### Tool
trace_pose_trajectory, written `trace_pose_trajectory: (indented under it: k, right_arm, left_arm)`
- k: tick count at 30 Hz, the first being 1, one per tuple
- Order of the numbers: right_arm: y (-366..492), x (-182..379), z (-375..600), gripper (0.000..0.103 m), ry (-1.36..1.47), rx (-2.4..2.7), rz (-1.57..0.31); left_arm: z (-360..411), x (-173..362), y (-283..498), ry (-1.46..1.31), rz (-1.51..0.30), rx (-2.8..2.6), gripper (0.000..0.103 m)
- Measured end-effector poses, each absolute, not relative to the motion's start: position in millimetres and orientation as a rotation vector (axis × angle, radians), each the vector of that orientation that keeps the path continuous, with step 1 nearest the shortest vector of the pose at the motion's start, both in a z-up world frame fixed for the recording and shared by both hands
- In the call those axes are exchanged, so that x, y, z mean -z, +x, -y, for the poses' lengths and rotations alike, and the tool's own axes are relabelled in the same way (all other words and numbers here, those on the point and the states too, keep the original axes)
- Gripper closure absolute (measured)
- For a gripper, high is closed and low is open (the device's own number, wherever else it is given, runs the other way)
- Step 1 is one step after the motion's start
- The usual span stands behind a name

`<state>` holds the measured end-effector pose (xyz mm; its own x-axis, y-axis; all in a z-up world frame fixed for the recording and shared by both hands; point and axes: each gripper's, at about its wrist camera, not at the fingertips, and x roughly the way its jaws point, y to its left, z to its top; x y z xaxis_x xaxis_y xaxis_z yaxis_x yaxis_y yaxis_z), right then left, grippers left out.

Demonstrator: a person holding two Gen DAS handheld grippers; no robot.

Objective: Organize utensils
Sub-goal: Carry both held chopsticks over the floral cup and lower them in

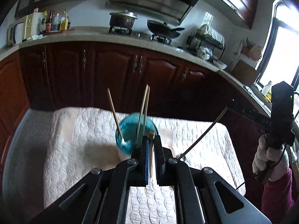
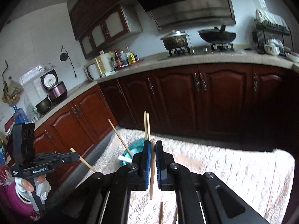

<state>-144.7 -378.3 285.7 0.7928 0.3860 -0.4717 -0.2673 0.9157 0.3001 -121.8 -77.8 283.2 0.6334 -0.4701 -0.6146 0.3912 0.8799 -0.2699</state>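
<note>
While both claws pinch chopsticks (image 2: 152, 168), three more stand in the teal cup (image 1: 129, 130).

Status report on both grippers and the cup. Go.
Left gripper shut on a chopstick. Right gripper shut on a chopstick. Blue cup upright on white cloth, three chopsticks in. Nothing blocking.

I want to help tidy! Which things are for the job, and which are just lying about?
For the job: chopsticks, blue glass cup, left gripper, right gripper.
Just lying about: wok, lidded pot, microwave, sauce bottles, dish rack.
</note>
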Motion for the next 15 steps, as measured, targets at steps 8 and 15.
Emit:
trace_pose_trajectory:
  k: [8,15]
  right_arm:
    - [-125,-324,363,0.096,0.184,-0.365,-0.503]
    - [-94,-338,343,0.096,0.162,-0.37,-0.484]
  left_arm:
    - [76,-325,-94,-0.113,-0.653,0.465,0.098]
    - [82,-337,-59,-0.081,-0.598,0.398,0.098]
